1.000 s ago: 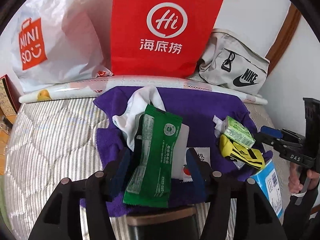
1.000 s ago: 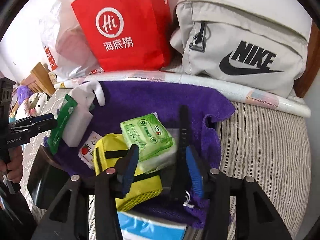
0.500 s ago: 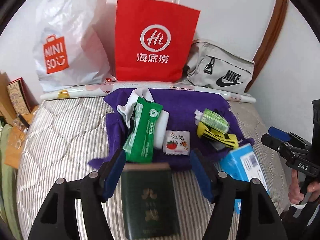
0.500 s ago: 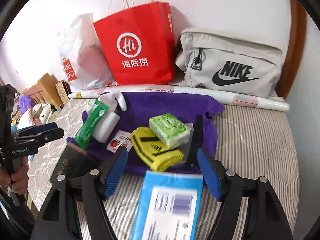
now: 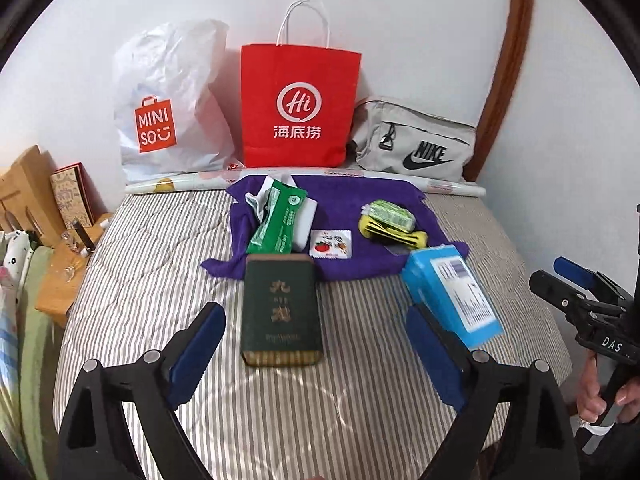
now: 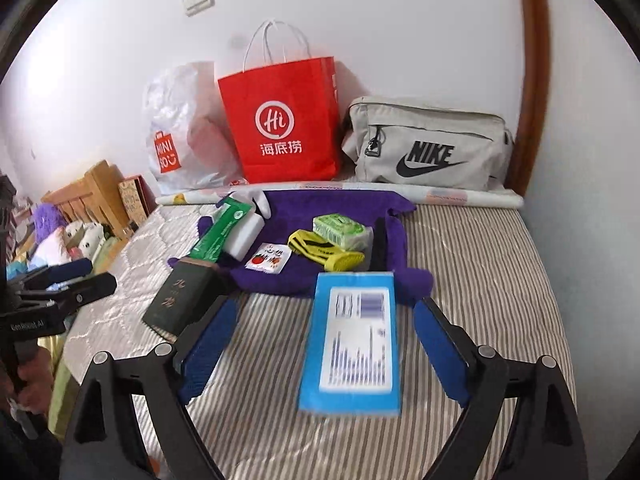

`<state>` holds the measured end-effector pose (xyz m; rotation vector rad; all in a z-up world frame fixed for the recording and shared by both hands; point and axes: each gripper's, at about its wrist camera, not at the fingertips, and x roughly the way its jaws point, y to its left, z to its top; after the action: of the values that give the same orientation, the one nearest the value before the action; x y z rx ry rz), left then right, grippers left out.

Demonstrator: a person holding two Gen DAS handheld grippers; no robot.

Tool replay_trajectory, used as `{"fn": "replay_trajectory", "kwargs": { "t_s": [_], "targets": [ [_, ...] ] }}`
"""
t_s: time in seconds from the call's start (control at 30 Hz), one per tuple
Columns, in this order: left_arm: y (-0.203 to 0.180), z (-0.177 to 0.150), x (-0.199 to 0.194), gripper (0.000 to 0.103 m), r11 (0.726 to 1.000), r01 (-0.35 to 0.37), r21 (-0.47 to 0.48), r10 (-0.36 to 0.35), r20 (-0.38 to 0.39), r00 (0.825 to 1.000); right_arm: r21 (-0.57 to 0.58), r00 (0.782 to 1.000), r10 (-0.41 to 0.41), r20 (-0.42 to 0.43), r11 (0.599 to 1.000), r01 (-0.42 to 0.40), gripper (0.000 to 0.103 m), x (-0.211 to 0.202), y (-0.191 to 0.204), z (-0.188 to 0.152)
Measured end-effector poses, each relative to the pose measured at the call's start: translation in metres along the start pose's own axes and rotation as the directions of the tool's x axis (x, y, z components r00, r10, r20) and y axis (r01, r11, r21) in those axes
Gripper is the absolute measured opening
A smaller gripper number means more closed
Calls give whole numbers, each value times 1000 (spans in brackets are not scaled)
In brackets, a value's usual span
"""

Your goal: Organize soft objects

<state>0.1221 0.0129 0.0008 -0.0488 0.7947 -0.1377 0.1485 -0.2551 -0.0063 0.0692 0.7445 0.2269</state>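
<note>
The printed label on the blue box (image 6: pixel 352 340) is blurred beyond reading. The black strip (image 6: pixel 379 245) beside the green tissue pack (image 6: pixel 341 231) cannot be identified.

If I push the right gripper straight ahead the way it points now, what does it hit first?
Most likely the blue box, which lies on the striped bedcover between the opening jaws of the right gripper, untouched by them. Past it comes the purple towel. Depth is hard to judge through the fisheye.

Each tool is built of black arms with silver screw heads and blue ribbed pads: left tool (image 5: pixel 316 354), right tool (image 6: pixel 326 350). White "DAS" lettering is seen on the right tool's body.
</note>
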Motion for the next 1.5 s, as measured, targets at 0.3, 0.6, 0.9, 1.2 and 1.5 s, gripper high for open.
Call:
{"fn": "replay_trajectory", "kwargs": {
  "t_s": [0.3, 0.6, 0.9, 1.2, 1.5],
  "targets": [
    [-16, -32, -30, 94, 998, -54, 8, 54, 48, 997, 29, 999, -46, 23, 999, 45, 98, -44, -1, -35],
    [-28, -45, -42, 94, 995, -91, 31, 89, 67, 994, 15, 996, -73, 52, 997, 72, 98, -68, 0, -52],
    [-35, -54, -50, 94, 994, -100, 36, 97, 77, 992, 16, 996, -62, 61, 998, 61, 98, -79, 0, -61],
    [-39, -58, -56, 94, 995, -98, 31, 95, 83, 992, 20, 997, -53, 64, 998, 52, 98, -85, -2, -68],
    [-42, -60, -59, 94, 995, -95, 30, 92, 86, 992, 22, 996, -58, 73, 998, 56, 98, -90, -4, -71]
  ]
}}
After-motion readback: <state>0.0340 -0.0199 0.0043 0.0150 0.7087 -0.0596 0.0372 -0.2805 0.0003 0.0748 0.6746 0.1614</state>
